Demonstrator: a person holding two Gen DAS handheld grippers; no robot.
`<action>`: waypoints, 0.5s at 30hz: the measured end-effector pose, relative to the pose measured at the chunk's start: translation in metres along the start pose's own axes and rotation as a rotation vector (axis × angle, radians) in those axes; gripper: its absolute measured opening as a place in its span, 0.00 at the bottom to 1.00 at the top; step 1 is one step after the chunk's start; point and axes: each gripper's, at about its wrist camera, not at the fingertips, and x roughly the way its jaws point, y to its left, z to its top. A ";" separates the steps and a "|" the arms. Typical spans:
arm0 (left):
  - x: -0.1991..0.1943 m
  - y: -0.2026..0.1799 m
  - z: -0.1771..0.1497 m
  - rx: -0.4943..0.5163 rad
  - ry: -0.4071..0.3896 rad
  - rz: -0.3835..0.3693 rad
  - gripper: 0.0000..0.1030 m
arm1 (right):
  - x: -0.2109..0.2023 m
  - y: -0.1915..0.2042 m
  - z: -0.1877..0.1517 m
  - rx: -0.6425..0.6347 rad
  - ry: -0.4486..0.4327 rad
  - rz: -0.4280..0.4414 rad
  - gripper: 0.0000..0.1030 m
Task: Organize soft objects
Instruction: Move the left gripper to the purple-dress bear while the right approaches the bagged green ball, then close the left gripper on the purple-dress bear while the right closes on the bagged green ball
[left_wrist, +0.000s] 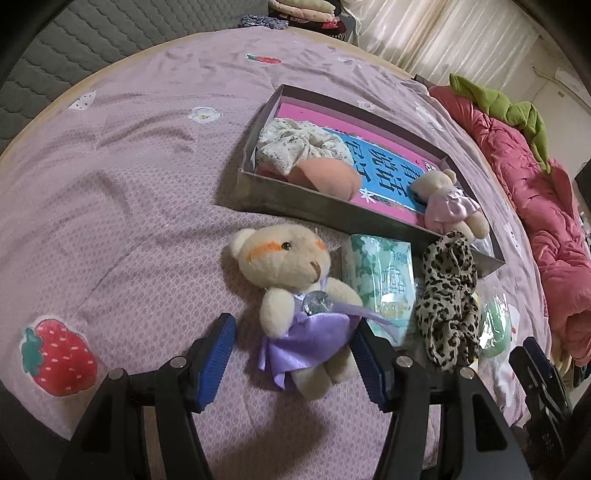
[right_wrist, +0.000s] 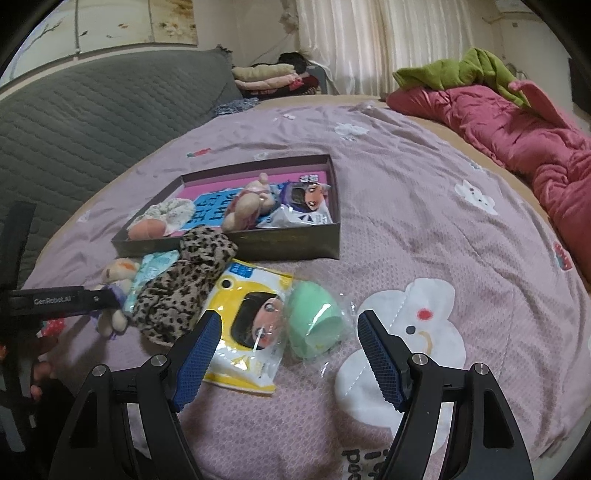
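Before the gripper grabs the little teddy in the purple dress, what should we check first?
1. Left gripper open: ok.
2. Cream plush teddy bear in the purple satin dress sits between its fingers: ok.
3. Nothing else caught between them: not ok, the mint green tissue pack lies right against one finger.
4. Space left in the shallow dark cardboard box: ok, its back part is free.
5. Right gripper out of the way: ok, open over the green sponge in clear wrap.
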 end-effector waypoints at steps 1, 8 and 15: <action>0.002 0.001 0.001 -0.003 0.001 -0.003 0.60 | 0.003 -0.001 0.000 0.004 0.005 -0.007 0.75; 0.008 0.004 0.004 -0.006 0.000 -0.012 0.62 | 0.026 -0.012 0.001 0.026 0.050 -0.039 0.75; 0.013 0.004 0.007 -0.002 -0.002 -0.008 0.62 | 0.042 -0.022 0.002 0.043 0.074 -0.044 0.75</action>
